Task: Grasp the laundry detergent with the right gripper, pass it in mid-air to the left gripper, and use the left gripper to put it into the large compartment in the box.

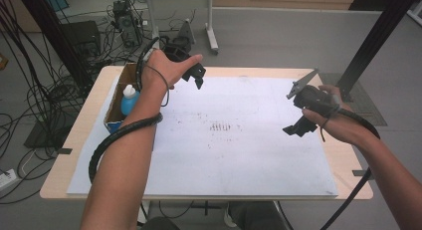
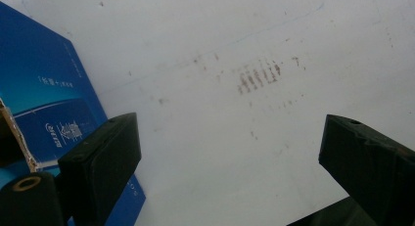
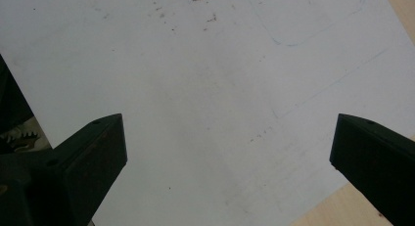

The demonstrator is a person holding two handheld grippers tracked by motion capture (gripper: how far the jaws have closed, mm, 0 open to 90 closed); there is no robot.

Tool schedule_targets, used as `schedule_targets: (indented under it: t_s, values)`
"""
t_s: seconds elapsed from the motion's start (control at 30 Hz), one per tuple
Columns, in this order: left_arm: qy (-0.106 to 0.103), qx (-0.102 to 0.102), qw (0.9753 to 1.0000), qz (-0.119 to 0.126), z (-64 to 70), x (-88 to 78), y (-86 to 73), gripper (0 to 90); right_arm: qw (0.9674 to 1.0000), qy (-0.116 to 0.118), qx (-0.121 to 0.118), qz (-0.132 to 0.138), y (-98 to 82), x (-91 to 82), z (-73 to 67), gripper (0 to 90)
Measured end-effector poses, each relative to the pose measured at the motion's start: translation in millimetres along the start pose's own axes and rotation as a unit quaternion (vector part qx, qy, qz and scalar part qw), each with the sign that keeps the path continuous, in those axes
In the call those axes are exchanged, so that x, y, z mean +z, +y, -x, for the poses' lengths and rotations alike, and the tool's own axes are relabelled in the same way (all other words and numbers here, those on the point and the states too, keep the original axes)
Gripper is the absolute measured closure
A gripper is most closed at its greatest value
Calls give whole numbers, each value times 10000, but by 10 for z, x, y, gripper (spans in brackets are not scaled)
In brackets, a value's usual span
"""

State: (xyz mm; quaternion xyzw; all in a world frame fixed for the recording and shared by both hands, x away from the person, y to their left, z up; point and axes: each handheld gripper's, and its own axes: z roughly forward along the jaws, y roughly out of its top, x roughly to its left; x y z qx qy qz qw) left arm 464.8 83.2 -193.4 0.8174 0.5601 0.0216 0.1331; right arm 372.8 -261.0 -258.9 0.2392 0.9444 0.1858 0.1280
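No task is named. My left gripper (image 1: 194, 79) hangs over the far left corner of the white sheet (image 1: 239, 155), held from above by a hand. In the left gripper view its jaws (image 2: 225, 157) stand wide apart with nothing between them, over bare sheet (image 2: 205, 113). My right gripper (image 1: 294, 113) hovers over the sheet's right side, its grey plate pointing up. The right gripper view has its jaws (image 3: 227, 157) spread wide and empty above the sheet (image 3: 195, 89).
An open cardboard box (image 1: 113, 110) with a blue printed side (image 2: 44, 103) stands at the table's left edge, holding a blue bottle with a white cap (image 1: 129, 99). Brown smudges (image 1: 221, 126) mark the sheet's middle. Cables and a desk frame lie beyond the table.
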Motion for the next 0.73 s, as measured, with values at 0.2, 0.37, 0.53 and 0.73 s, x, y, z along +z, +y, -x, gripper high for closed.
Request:
schedule_targets:
  t_s: [0.2, 0.37, 0.53, 0.73]
  values:
    - [9, 16, 10000, -19, 0, 10, 5, 89, 10000, 0, -37, 2, 18, -2, -7, 4]
    - [16, 13, 10000, 5, -1, 14, 12, 89, 10000, -1, -36, 22, 22, -7, -5, 4]
    - [24, 13, 10000, -14, -10, 25, 9, 89, 10000, 1, -20, 12, 9, -1, -1, 4]
    - [40, 7, 10000, -10, -11, 34, -3, 89, 10000, 22, -9, 22, -6, 17, -3, 4]
